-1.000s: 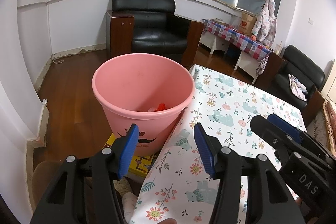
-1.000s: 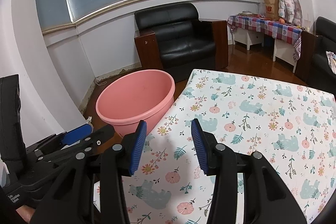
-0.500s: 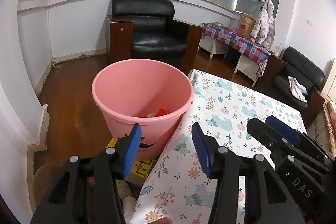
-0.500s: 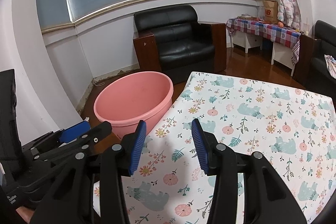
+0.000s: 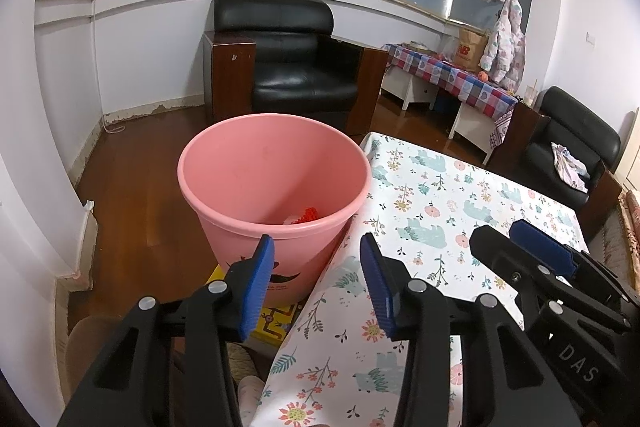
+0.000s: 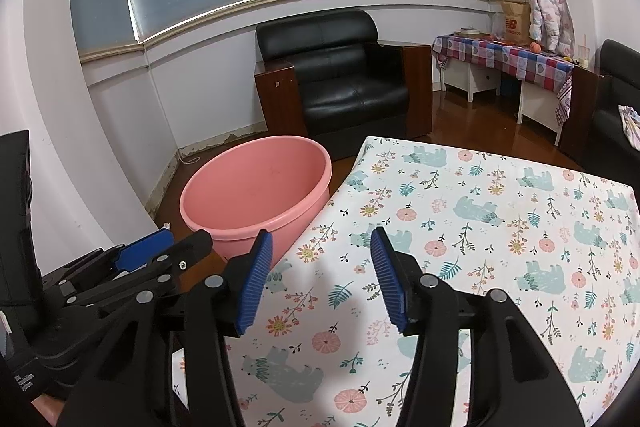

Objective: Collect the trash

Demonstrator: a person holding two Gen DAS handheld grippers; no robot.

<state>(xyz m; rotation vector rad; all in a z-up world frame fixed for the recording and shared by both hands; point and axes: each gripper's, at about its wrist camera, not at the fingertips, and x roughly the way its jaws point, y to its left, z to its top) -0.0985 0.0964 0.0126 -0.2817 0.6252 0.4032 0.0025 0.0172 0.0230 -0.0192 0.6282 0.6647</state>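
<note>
Both claws spread, empty; pink bin (image 5: 276, 187) w/ trash just ahead of left claw (image 5: 316, 283).

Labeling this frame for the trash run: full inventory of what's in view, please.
bucket: 1, pink, on the floor against the table's left edge
trash: red piece plus something pale, inside the bucket; count unclear
tablecloth: 1, white with bears and flowers, covering the table
armchair: 1, black leather, by the back wall
side table: 1, plaid cover, at the right wall
paper bag: 1, brown, on the side table
left gripper: black, blue pads, open, empty
right gripper: black, blue pads, open, empty
</note>
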